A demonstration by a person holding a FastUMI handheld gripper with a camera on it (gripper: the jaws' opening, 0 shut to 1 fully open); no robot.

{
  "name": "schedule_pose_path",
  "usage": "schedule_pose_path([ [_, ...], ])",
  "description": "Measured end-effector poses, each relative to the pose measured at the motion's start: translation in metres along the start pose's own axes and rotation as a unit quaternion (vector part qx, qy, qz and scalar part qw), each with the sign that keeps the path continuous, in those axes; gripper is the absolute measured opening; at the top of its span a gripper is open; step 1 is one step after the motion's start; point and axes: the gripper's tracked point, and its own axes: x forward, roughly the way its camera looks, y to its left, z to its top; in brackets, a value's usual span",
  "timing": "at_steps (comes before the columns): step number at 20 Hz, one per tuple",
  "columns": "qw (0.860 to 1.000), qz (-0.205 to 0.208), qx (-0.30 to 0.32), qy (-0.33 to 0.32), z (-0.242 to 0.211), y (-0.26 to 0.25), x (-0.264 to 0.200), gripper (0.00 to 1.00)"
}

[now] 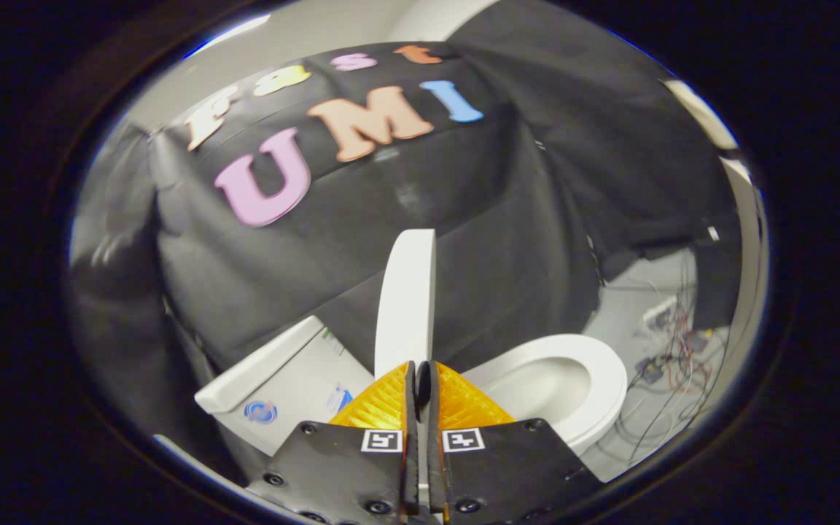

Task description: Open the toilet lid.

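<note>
Nearest the lens, the gripper (424, 373) has its fingers drawn almost together on the lower edge of the toilet lid (407, 306), which stands upright and edge-on at twelve o'clock from the tips. At nine o'clock sits the tank (281, 379); at three o'clock the seat (595, 379) and open bowl lie exposed. With so thin a pinch on the edge, the lid could slip free and slam back down.

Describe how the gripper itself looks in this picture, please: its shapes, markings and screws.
The gripper has two flat dark plates at its base, each fastened with round screws and each carrying one small square black-and-white marker near the inner edge. From the plates, two ribbed wedge-shaped fingers taper forward to narrow tips. No cables or sleeves are visible.
</note>
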Motion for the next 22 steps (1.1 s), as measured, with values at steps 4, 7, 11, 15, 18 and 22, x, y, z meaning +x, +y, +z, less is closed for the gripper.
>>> schedule_pose_path([
  [4, 0.987, 0.090, -0.132, 0.016, 0.004, 0.067, 0.006, 0.06],
  [7, 0.969, 0.147, -0.198, 0.032, -0.004, 0.110, 0.010, 0.06],
  [11, 0.965, 0.183, -0.182, 0.039, -0.013, 0.141, 0.013, 0.06],
  [15, 0.960, 0.205, -0.186, 0.045, -0.023, 0.159, 0.018, 0.06],
  [18, 0.958, 0.217, -0.179, 0.048, -0.027, 0.167, 0.019, 0.06],
  [22, 0.952, 0.225, -0.199, 0.054, -0.028, 0.170, 0.017, 0.14],
])
